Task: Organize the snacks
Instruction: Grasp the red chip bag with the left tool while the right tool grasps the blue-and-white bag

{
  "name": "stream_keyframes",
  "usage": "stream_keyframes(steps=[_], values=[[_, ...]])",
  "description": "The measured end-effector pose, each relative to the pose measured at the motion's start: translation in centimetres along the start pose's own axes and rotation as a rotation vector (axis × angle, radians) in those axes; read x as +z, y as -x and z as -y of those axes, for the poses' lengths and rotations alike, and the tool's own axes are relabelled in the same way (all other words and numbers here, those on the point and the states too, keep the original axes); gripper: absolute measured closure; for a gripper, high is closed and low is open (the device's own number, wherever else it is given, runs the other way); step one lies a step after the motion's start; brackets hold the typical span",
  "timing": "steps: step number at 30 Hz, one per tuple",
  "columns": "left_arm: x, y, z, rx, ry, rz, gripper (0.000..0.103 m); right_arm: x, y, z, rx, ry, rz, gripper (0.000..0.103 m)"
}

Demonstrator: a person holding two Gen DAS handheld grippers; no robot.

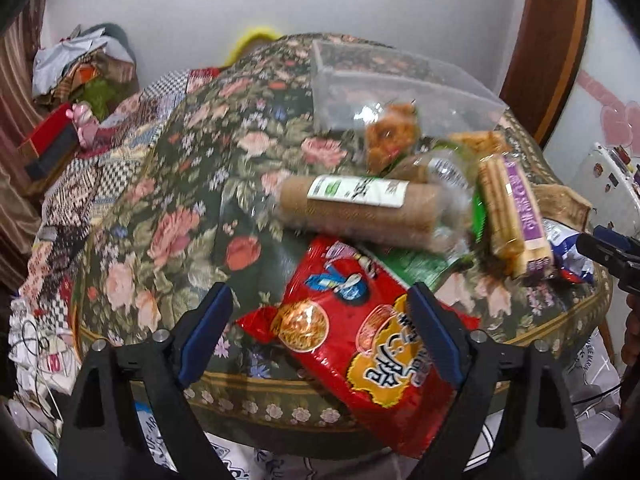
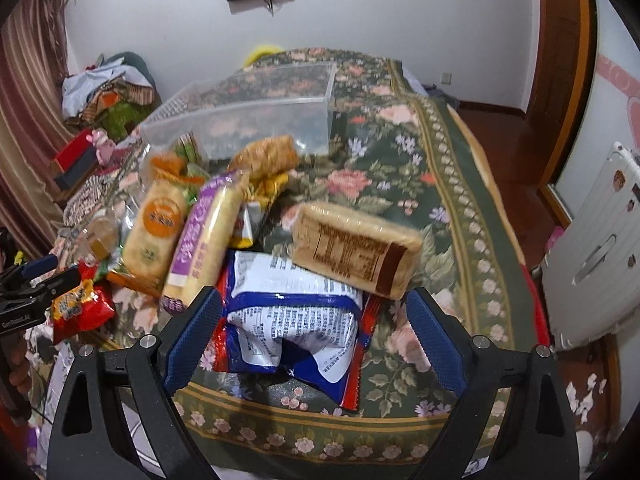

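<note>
Nearest, both sets of jaws stand spread and pinch nothing: the left gripper (image 1: 320, 336) hangs over the red noodle packet (image 1: 360, 336) at the table (image 2: 460, 184) edge, the right gripper (image 2: 312, 344) over the blue-and-white snack bag (image 2: 288, 304), likely lining up first picks. Behind, biscuit packs lie heaped. Farthest, the clear plastic bin (image 2: 248, 120) sits open-topped, ready to receive them.

My left claw (image 1: 320, 332) and right claw (image 2: 316, 336) look alike: black frames, ribbed blue pads, silver screws at five and seven o'clock
</note>
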State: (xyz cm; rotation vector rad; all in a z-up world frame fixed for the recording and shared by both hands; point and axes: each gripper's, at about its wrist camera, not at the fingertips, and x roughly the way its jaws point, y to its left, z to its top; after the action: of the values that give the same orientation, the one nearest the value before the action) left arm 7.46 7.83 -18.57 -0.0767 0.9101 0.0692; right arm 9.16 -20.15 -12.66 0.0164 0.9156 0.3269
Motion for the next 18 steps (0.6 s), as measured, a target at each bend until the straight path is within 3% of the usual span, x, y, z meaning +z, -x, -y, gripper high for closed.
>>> stream_keyframes(steps=[6,12,18], values=[[-0.4,-1.1,-1.1,-0.041,0.074,-0.011,0.005,-0.3,-1.6,-0.3,0.020,-0.008,-0.058,0.010],[-0.7,-2.4,-2.0,-0.148,0.168,-0.051,0.005,-0.2,-2.2,-0.3,0.048,-0.018,-0.081,0.009],[-0.7,-2.7,-1.2,-0.151,0.160,-0.043,0.005,0.1,-2.9,0.0,0.066,-0.033,-0.086,0.007]])
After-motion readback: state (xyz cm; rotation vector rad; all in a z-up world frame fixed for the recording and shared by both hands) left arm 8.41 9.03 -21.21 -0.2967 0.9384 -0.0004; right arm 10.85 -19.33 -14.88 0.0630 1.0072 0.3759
